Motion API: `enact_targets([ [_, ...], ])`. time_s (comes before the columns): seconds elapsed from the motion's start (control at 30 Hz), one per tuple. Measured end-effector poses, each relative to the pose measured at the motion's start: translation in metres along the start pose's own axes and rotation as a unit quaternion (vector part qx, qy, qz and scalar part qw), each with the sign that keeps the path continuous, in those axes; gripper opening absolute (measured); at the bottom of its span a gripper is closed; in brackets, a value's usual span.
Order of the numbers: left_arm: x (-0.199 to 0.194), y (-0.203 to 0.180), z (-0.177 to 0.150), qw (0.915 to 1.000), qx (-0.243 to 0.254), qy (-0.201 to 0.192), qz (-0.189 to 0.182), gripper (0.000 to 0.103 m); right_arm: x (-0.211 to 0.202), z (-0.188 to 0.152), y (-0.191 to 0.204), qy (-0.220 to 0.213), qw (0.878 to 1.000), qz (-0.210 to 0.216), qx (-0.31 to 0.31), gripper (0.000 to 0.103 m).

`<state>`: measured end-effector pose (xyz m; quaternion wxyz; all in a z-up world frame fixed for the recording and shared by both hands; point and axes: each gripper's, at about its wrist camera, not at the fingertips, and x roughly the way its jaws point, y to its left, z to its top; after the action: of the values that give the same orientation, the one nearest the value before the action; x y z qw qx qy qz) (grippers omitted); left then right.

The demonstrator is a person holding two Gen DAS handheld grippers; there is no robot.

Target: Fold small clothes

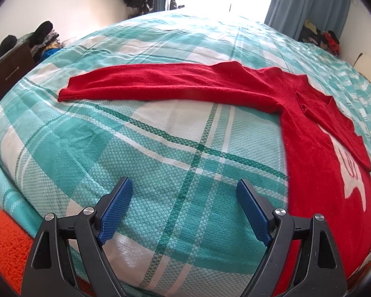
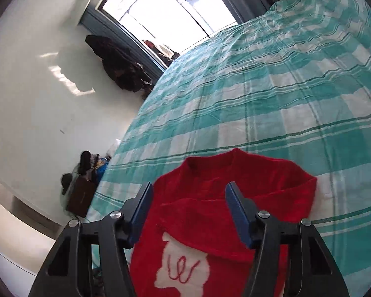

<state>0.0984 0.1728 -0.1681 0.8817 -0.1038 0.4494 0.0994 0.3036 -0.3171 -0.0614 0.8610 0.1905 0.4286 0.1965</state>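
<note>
A red sweater [image 1: 316, 133] with a white figure on its front lies flat on the bed. One long sleeve [image 1: 146, 84] stretches out to the left. The other sleeve is folded across the chest. My left gripper [image 1: 185, 188] is open and empty, low over the bedspread, left of the sweater's body. In the right wrist view the sweater [image 2: 210, 212] lies straight ahead with the folded sleeve [image 2: 235, 222] over the white figure. My right gripper [image 2: 189, 193] is open over the chest, holding nothing.
The bed has a teal and white plaid bedspread [image 1: 141, 153]. An orange textured thing [image 1: 7, 245] sits at the bed's near left edge. A dark cabinet [image 1: 7, 71] with piled clothes stands left of the bed. A bright window [image 2: 165, 7] and curtains are behind.
</note>
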Motion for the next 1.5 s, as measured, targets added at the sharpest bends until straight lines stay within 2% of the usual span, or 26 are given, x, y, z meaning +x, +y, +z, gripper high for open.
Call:
enact_targets([
  [0.07,0.0,-0.001,0.0,1.0,0.002,-0.001,0.004,0.088,0.014,-0.018,0.002,0.036,0.99,-0.091,-0.104,0.052],
  [0.1,0.0,-0.002,-0.001,1.0,0.003,-0.002,0.005,0.088,0.024,-0.032,-0.002,0.054,0.984,-0.111,-0.132,0.052],
  [0.17,0.001,-0.002,-0.001,1.0,0.006,-0.002,0.007,0.088,0.046,-0.062,-0.02,0.081,0.976,-0.137,-0.152,0.043],
  [0.2,0.001,-0.003,-0.001,0.9999,0.008,-0.002,0.008,0.088,0.059,-0.076,-0.036,0.097,0.969,-0.166,-0.155,0.041],
  [0.23,0.001,-0.003,-0.002,0.9999,0.009,-0.002,0.009,0.088,0.071,-0.09,-0.059,0.124,0.96,-0.204,-0.143,0.036],
  [0.27,0.001,-0.003,-0.002,0.9999,0.011,-0.002,0.01,0.088,0.075,-0.1,-0.084,0.14,0.959,-0.22,-0.11,0.036],
  [0.3,0.0,-0.003,-0.003,0.9998,0.013,-0.002,0.011,0.088,0.063,-0.102,-0.101,0.115,0.973,-0.191,-0.067,0.036],
  [0.33,0.001,-0.004,-0.003,0.9998,0.015,-0.003,0.013,0.088,0.05,-0.101,-0.11,0.093,0.978,-0.182,-0.034,0.038],
  [0.37,0.002,-0.005,-0.003,0.9997,0.017,-0.002,0.015,0.089,0.037,-0.1,-0.112,0.08,0.979,-0.186,-0.015,0.041],
  [0.47,0.004,-0.009,-0.003,0.9996,0.019,-0.001,0.021,0.093,0.003,-0.099,-0.09,0.033,0.983,-0.174,-0.038,0.042],
  [0.53,0.005,-0.011,-0.004,0.9994,0.024,-0.002,0.027,0.095,-0.009,-0.108,-0.07,0.02,0.985,-0.158,-0.066,0.042],
  [0.63,0.005,-0.012,-0.005,0.9992,0.03,-0.003,0.027,0.095,-0.013,-0.138,-0.046,0.019,0.987,-0.131,-0.088,0.044],
  [0.7,0.006,-0.012,-0.006,0.9992,0.032,-0.001,0.025,0.097,-0.003,-0.166,-0.04,0.037,0.987,-0.129,-0.09,0.053],
  [0.77,0.008,-0.014,-0.008,0.9988,0.039,0.0,0.029,0.098,0.008,-0.197,-0.034,0.068,0.985,-0.136,-0.085,0.056],
  [0.8,0.008,-0.015,-0.009,0.9986,0.043,-0.001,0.032,0.098,0.003,-0.205,-0.03,0.055,0.984,-0.141,-0.09,0.056],
  [0.93,0.009,-0.018,-0.01,0.9981,0.047,-0.004,0.04,0.1,-0.033,-0.212,-0.011,0.011,0.986,-0.139,-0.088,0.056],
  [1.03,0.01,-0.019,-0.011,0.998,0.047,-0.006,0.042,0.101,-0.052,-0.223,0.0,-0.019,0.988,-0.129,-0.086,0.068],
  [1.1,0.01,-0.02,-0.012,0.9977,0.05,-0.007,0.044,0.101,-0.043,-0.238,-0.002,0.001,0.988,-0.129,-0.087,0.071],
  [1.17,0.011,-0.02,-0.013,0.9975,0.053,-0.008,0.045,0.102,-0.023,-0.254,-0.013,0.048,0.987,-0.137,-0.075,0.072],
  [1.23,0.011,-0.02,-0.014,0.9976,0.054,-0.008,0.043,0.102,-0.021,-0.259,-0.012,0.036,0.984,-0.144,-0.095,0.075],
  [1.33,0.01,-0.02,-0.014,0.9976,0.053,-0.009,0.043,0.102,-0.016,-0.258,-0.01,0.046,0.984,-0.144,-0.095,0.081],
  [1.5,0.01,-0.02,-0.014,0.9975,0.054,-0.01,0.044,0.102,-0.017,-0.263,-0.009,0.037,0.983,-0.146,-0.101,0.082],
])
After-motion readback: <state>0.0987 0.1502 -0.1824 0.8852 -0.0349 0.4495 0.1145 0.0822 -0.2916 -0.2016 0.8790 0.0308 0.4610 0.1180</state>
